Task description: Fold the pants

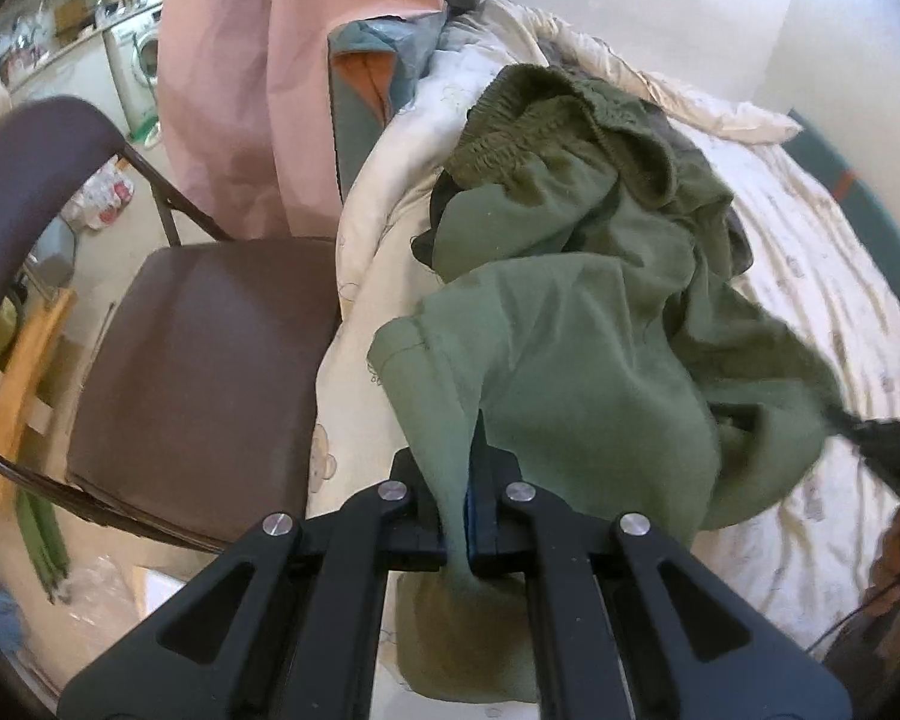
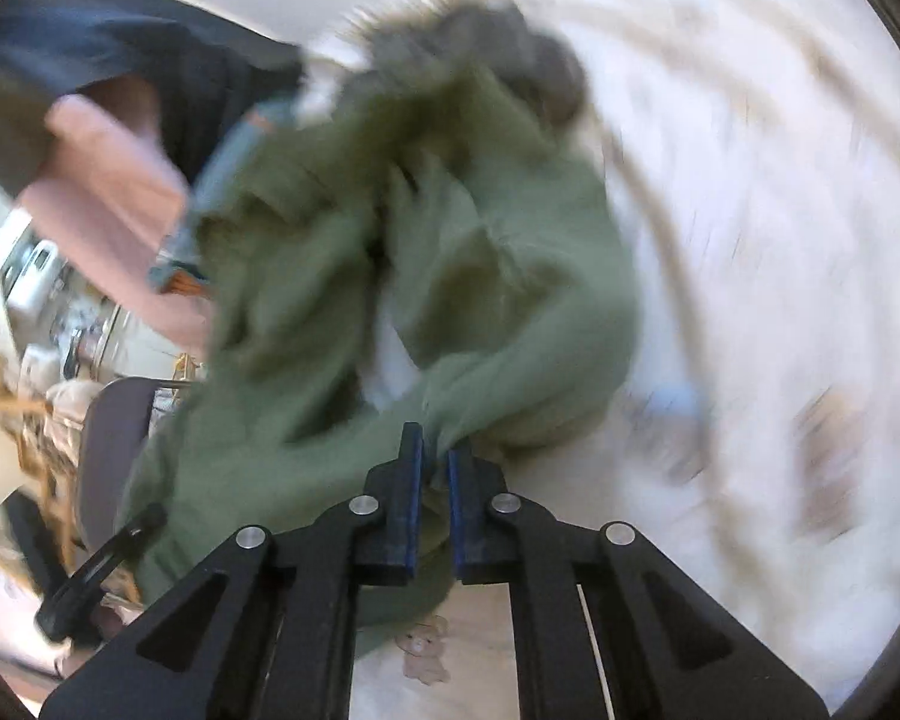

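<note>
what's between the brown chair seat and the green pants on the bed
In the left wrist view, only the edge of the white quilt lies between the chair seat and the green pants.

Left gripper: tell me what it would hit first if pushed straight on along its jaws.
The left gripper is already clamped on the green pants; straight on, it would likely press into that bunched cloth, then the white bedding beneath. Depth is unclear.

We are in a home, in a bedroom that opens onto a laundry or kitchen corner. Ahead of the left jaws lies a bed with a rumpled cream quilt [image 1: 810, 276]. To their left stands a brown folding chair [image 1: 210, 348]; beyond it hangs a pink curtain [image 1: 270, 60], and farther left a white washing machine [image 1: 141, 66] sits under a cluttered counter.
</note>
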Tool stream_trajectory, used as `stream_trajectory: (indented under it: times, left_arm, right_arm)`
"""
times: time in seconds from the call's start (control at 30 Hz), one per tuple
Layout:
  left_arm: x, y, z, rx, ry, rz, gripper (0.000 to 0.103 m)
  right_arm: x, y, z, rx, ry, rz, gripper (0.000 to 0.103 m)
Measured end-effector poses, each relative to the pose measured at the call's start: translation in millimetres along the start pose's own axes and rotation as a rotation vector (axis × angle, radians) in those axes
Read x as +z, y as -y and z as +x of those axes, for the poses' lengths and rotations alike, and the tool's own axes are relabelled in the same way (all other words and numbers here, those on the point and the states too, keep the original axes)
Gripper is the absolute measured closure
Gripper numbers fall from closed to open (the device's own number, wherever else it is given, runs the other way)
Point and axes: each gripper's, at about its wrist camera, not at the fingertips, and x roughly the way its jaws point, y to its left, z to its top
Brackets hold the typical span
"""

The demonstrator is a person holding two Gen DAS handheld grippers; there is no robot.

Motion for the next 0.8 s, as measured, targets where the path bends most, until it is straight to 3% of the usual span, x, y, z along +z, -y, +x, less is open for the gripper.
stream_trajectory:
  times: [0.17,0.33,0.43,0.5,0.67,0.77,0.8]
  left_arm:
    - [4.4,-6.2,-16.1,0.001,0.066,-0.025,0.1]
    - [1.1,-5.8,-11.9,-0.058,0.022,-0.04,0.1]
    - [-0.8,4.8,-6.7,-0.081,-0.001,-0.001,0.1]
    - [-2.6,13.3,-3.5,-0.083,-0.014,0.04,0.1]
    - [-10.6,17.8,9.8,-0.078,-0.094,0.079,0.099]
    - [-13.5,23.7,6.8,-0.047,-0.083,0.125,0.098]
    - [-14.5,26.0,4.0,-0.048,-0.074,0.137,0.092]
  right_arm:
    - [42.6,-20.7,-100.7,-0.048,0.1,-0.179,0.098]
    - [80.2,-35.9,-185.8,-0.111,0.204,-0.283,0.103]
    - [79.5,-33.6,-171.8,-0.145,0.122,-0.284,0.103]
    - [68.4,-31.1,-138.7,-0.176,0.024,-0.293,0.103]
    - [31.8,-6.5,-78.8,-0.248,-0.107,-0.277,0.098]
    - [3.4,-1.2,-57.6,-0.231,-0.187,-0.264,0.096]
    - [-8.9,-3.8,-49.3,-0.215,-0.227,-0.266,0.09]
